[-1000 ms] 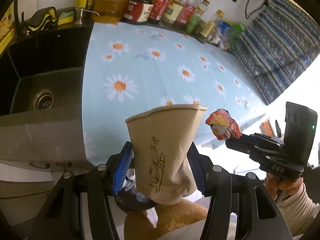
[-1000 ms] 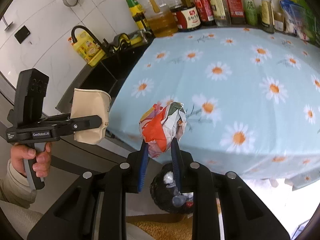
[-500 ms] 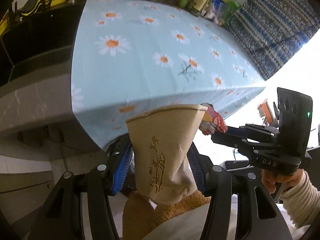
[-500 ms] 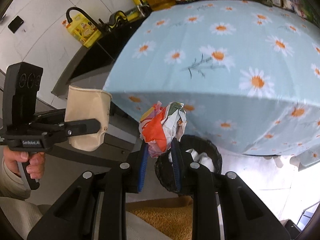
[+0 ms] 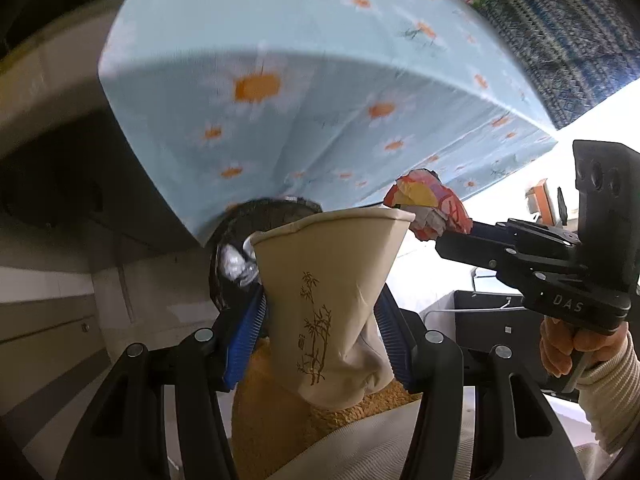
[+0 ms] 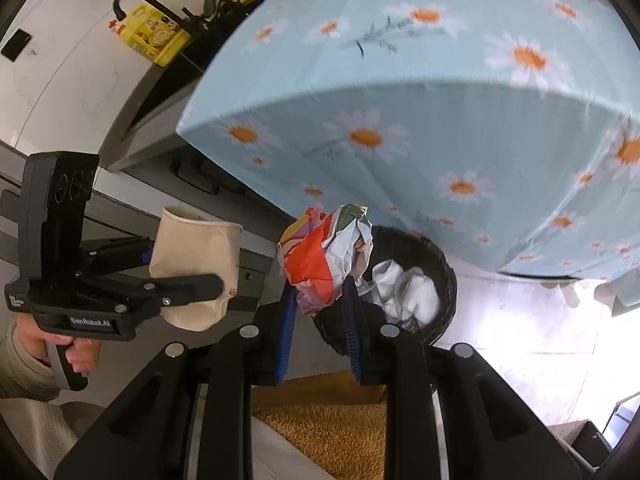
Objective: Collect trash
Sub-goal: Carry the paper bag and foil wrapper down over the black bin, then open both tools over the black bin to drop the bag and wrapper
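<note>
Left wrist view: the left gripper (image 5: 320, 316) is squeezing a crushed beige paper cup (image 5: 328, 292) printed with bamboo between its blue-padded fingers (image 5: 246, 334), rim pointing away from the camera. Just beyond the cup's rim, a black mesh wastebasket (image 5: 228, 240) is peeking out from under the daisy-print tablecloth (image 5: 280, 80), with white crumpled trash showing at its edge. To the right of the cup, the right gripper (image 5: 436, 226) is pinching a crumpled red, yellow and white wrapper (image 5: 430, 204), close beside the cup's rim.

In the right wrist view, the wrapper (image 6: 324, 260) is sitting clamped between narrow jaws, directly in front of the wastebasket (image 6: 436, 264), which is holding white paper scraps. The cup (image 6: 196, 268) is hanging left of the wastebasket.
</note>
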Available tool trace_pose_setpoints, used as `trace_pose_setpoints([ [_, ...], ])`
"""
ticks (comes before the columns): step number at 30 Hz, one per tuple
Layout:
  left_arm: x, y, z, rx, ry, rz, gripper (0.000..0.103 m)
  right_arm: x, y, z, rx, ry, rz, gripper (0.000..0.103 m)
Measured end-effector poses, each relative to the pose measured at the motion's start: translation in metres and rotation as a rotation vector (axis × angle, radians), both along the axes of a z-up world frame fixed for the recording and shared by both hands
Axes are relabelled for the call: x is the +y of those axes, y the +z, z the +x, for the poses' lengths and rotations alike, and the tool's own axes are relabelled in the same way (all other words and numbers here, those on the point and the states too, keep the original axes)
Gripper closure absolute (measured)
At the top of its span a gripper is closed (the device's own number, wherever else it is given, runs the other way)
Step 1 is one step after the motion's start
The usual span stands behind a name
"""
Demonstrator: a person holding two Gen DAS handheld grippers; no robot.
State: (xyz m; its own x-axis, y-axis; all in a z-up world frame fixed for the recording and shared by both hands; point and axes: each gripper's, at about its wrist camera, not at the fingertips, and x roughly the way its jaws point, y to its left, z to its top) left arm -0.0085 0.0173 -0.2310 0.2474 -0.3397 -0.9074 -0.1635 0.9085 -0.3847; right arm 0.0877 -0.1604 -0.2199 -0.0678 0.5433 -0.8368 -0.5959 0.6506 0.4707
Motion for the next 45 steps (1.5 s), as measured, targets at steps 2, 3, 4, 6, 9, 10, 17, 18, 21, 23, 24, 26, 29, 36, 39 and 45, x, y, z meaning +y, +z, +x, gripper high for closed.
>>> trace_pose_setpoints([
  [2,0.000,-0.010,0.000,0.016,0.006,-0.008,0.049,0.002,-0.006,-0.001,0.012,0.008,-0.007,0.078],
  [3,0.000,-0.013,0.001,0.023,0.008,-0.012,0.049,0.003,-0.009,0.000,0.015,0.010,-0.009,0.078],
  [4,-0.001,-0.019,0.001,0.033,0.009,-0.014,0.049,0.004,-0.011,0.001,0.016,0.009,-0.012,0.078],
  [6,-0.003,-0.027,0.004,0.048,0.002,-0.014,0.049,0.005,-0.015,0.003,0.023,0.002,-0.016,0.078],
  [9,-0.006,-0.039,0.006,0.070,-0.006,-0.016,0.049,0.006,-0.022,0.006,0.039,-0.006,-0.019,0.078],
  [10,-0.006,-0.042,0.005,0.074,-0.006,-0.016,0.049,0.006,-0.025,0.008,0.045,-0.008,-0.020,0.078],
  [17,-0.002,-0.060,0.018,0.106,0.008,-0.021,0.049,0.008,-0.038,0.016,0.070,-0.015,-0.021,0.078],
  [18,-0.002,-0.062,0.020,0.109,0.009,-0.016,0.049,0.009,-0.040,0.017,0.075,-0.017,-0.021,0.078],
  [21,-0.002,-0.067,0.024,0.118,0.013,-0.001,0.048,0.011,-0.044,0.020,0.081,-0.014,-0.022,0.077],
  [23,-0.003,-0.068,0.025,0.119,0.014,0.006,0.046,0.012,-0.044,0.020,0.071,-0.011,-0.024,0.076],
  [24,-0.004,-0.069,0.026,0.117,0.012,0.006,0.046,0.013,-0.045,0.020,0.071,-0.010,-0.025,0.074],
  [26,-0.003,-0.070,0.029,0.128,0.026,0.023,0.036,0.012,-0.045,0.022,0.076,-0.023,-0.021,0.069],
  [29,0.002,-0.068,0.031,0.118,0.066,0.029,0.022,0.008,-0.044,0.026,0.076,-0.047,-0.014,0.059],
  [36,0.001,-0.064,0.035,0.128,0.065,0.046,0.022,-0.012,-0.042,0.030,0.080,-0.086,-0.019,0.059],
  [39,-0.001,-0.057,0.036,0.122,0.068,0.053,0.022,-0.023,-0.037,0.028,0.079,-0.098,-0.018,0.059],
  [45,-0.011,-0.034,0.032,0.096,0.087,0.066,0.022,-0.038,-0.015,0.026,0.054,-0.115,0.012,0.058],
])
